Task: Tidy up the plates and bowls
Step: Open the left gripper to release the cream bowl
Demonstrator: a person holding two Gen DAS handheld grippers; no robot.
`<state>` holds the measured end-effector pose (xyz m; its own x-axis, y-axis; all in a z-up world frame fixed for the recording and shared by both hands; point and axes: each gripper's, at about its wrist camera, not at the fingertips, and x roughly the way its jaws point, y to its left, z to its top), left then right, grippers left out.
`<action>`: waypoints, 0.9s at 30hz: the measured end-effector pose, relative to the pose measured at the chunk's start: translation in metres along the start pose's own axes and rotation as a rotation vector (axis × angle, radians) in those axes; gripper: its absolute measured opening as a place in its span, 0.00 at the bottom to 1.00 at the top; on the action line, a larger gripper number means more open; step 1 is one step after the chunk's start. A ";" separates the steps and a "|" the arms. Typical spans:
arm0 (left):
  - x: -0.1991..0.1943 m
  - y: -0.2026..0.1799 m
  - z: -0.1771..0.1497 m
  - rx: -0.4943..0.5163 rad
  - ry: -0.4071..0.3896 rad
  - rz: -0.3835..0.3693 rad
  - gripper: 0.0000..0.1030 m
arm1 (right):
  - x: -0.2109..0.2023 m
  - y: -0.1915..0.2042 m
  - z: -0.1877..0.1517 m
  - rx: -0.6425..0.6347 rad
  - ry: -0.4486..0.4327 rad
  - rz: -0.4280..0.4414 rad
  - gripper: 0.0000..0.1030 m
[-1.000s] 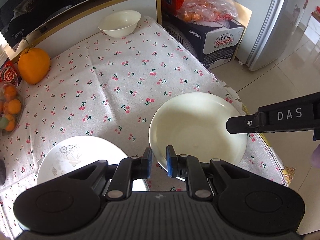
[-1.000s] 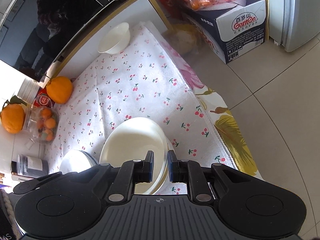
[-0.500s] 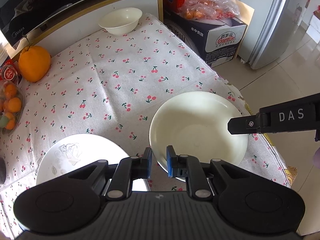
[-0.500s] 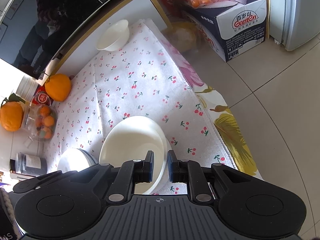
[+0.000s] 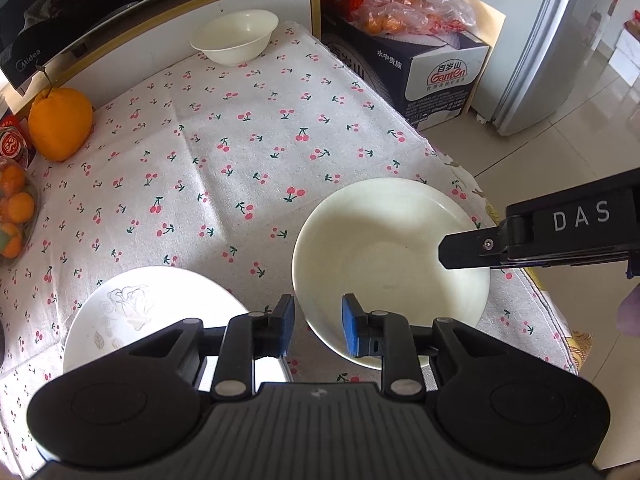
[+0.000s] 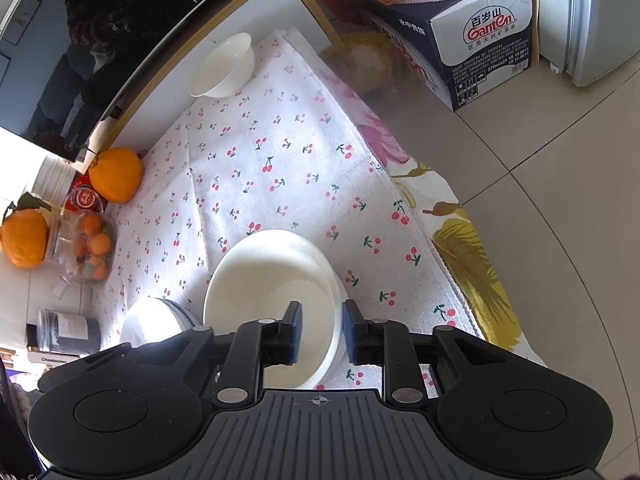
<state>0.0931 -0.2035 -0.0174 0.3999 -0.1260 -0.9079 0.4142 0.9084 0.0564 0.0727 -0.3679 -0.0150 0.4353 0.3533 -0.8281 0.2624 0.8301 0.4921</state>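
A plain cream plate [image 5: 384,256] lies on the cherry-print cloth near the table's right edge; it also shows in the right wrist view [image 6: 272,280]. A white plate with a grey rose drawing [image 5: 148,316] lies to its left, also seen as a bright plate [image 6: 154,326]. A small cream bowl [image 5: 234,38] stands at the far end of the cloth [image 6: 224,66]. My left gripper [image 5: 318,330] is open and empty above the cream plate's near rim. My right gripper [image 6: 320,330] is open and empty over the same plate.
A large orange [image 5: 60,124] and a tub of small oranges [image 5: 14,216] sit at the left edge. A water carton [image 5: 424,68] and a fridge [image 5: 532,40] stand on the floor right of the table. The cloth's middle [image 5: 240,152] is bare.
Both grippers have opened from nearly shut to a wider gap. Both have shifted slightly; the plates and bowl have not moved.
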 end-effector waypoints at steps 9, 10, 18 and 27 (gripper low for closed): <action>-0.007 0.001 0.005 -0.011 -0.008 -0.023 0.42 | -0.003 -0.001 0.005 0.037 -0.001 0.043 0.58; -0.009 0.002 0.006 -0.015 -0.013 -0.021 0.46 | -0.004 -0.002 0.006 0.042 -0.002 0.051 0.64; -0.028 0.020 0.019 -0.062 -0.068 -0.025 0.72 | -0.014 -0.011 0.018 0.096 -0.048 0.121 0.79; -0.037 0.045 0.035 -0.133 -0.144 0.010 0.93 | -0.025 -0.016 0.033 0.122 -0.163 0.192 0.85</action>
<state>0.1249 -0.1722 0.0333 0.5207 -0.1634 -0.8380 0.3014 0.9535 0.0013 0.0856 -0.4045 0.0068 0.6172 0.4168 -0.6674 0.2596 0.6928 0.6728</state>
